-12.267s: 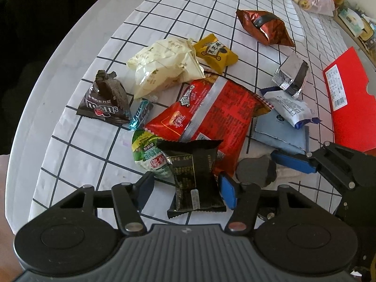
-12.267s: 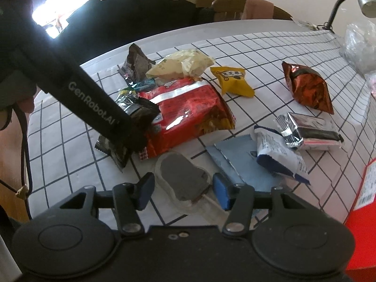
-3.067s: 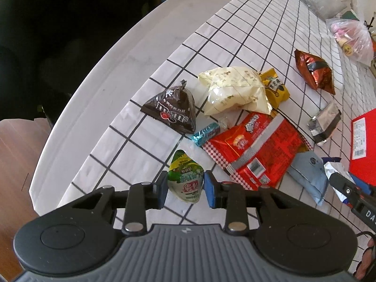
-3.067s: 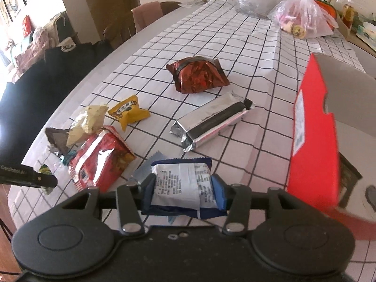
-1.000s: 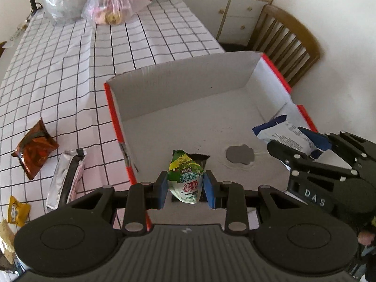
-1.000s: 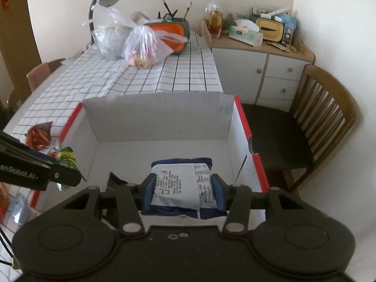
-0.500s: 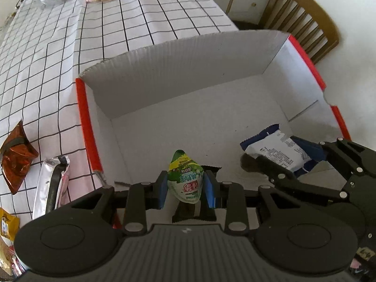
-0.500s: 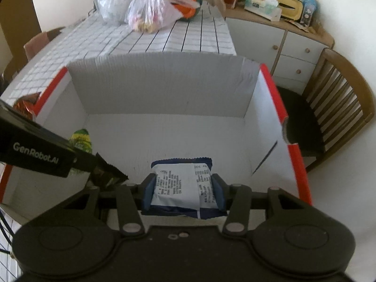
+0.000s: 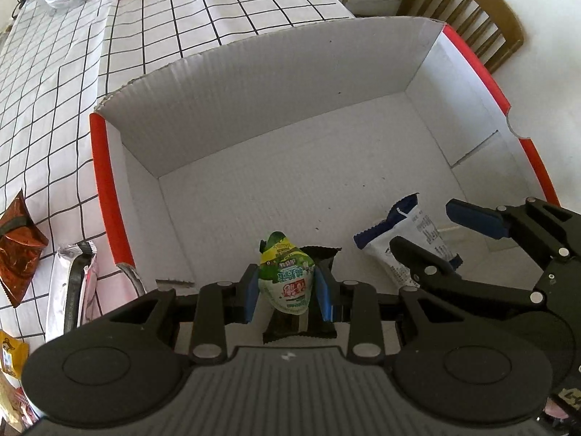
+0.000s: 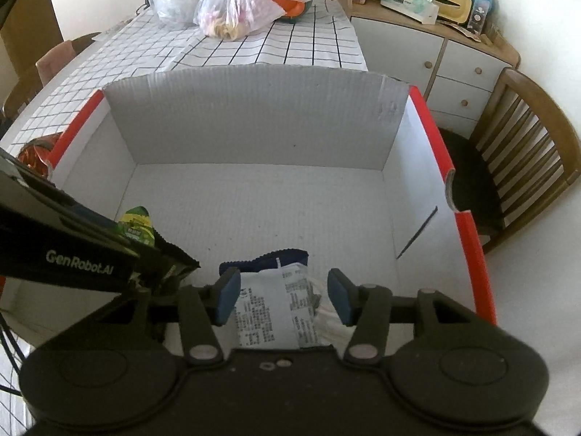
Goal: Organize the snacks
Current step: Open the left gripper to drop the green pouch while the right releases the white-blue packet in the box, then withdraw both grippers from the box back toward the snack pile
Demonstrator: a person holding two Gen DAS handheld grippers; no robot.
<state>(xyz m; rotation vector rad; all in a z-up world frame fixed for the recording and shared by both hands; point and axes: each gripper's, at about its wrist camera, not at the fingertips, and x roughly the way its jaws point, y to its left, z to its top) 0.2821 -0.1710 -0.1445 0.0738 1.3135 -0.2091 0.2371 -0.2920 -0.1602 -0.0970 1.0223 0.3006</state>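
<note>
With two packets already lying in the box [image 9: 109,181], the right gripper [image 10: 283,296] is opening off the blue packet [image 10: 276,309], the left gripper [image 9: 287,292] is gripping the green packet [image 9: 287,279], and several snacks [image 9: 70,290] are waiting outside.

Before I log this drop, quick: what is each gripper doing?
Left gripper: shut on the green packet, over the box.
Right gripper: jaws just opened; the blue-white packet lies between them, not pressed.

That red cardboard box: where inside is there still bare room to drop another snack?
The red cardboard box has a bare floor along its far wall and right side. The near-left corner is crowded: black packet, green pouch in the left hand-held gripper, and blue-and-white packet.
</note>
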